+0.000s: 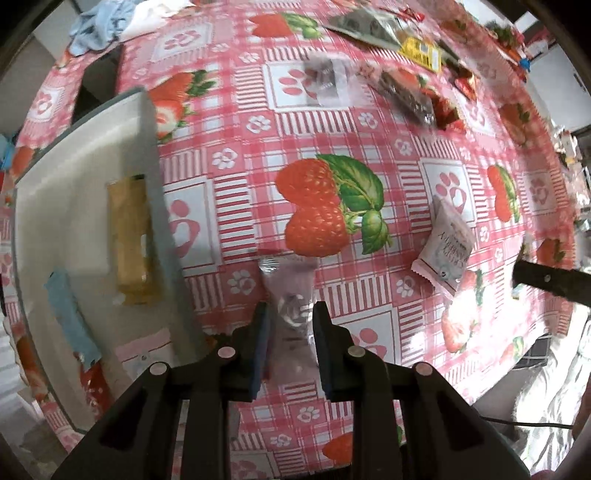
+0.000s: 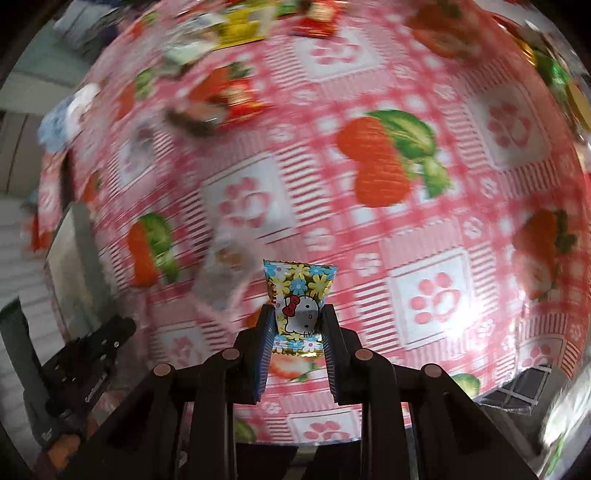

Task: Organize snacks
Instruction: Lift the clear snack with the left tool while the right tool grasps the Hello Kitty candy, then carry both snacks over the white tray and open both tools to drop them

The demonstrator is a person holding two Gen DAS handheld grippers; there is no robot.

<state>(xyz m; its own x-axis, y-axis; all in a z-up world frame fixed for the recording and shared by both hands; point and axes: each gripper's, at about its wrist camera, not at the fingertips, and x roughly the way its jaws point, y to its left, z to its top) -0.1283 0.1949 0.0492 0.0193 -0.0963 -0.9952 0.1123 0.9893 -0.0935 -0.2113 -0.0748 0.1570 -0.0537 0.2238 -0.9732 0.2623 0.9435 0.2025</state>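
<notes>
My left gripper [image 1: 290, 314] is shut on a clear, pale pink snack wrapper [image 1: 290, 295] and holds it above the strawberry tablecloth, just right of a white tray [image 1: 66, 199]. The tray holds a tan wafer bar [image 1: 133, 236] and a blue packet [image 1: 70, 314]. My right gripper [image 2: 298, 314] is shut on a flowered Hello Kitty candy packet [image 2: 299, 295] above the cloth. A white "Crispy" packet [image 1: 445, 247] lies on the cloth to the right; it shows blurred in the right wrist view [image 2: 225, 273]. The right gripper's tip [image 1: 546, 278] shows at the left view's right edge.
Several loose snacks lie at the far side: a clear wrapper [image 1: 327, 79], a dark bar [image 1: 410, 98], red packets [image 1: 448, 110], a yellow packet [image 1: 421, 51]. Blue and white cloth [image 1: 99, 26] lies at the far left corner. The table's edge [image 1: 517, 365] runs at lower right.
</notes>
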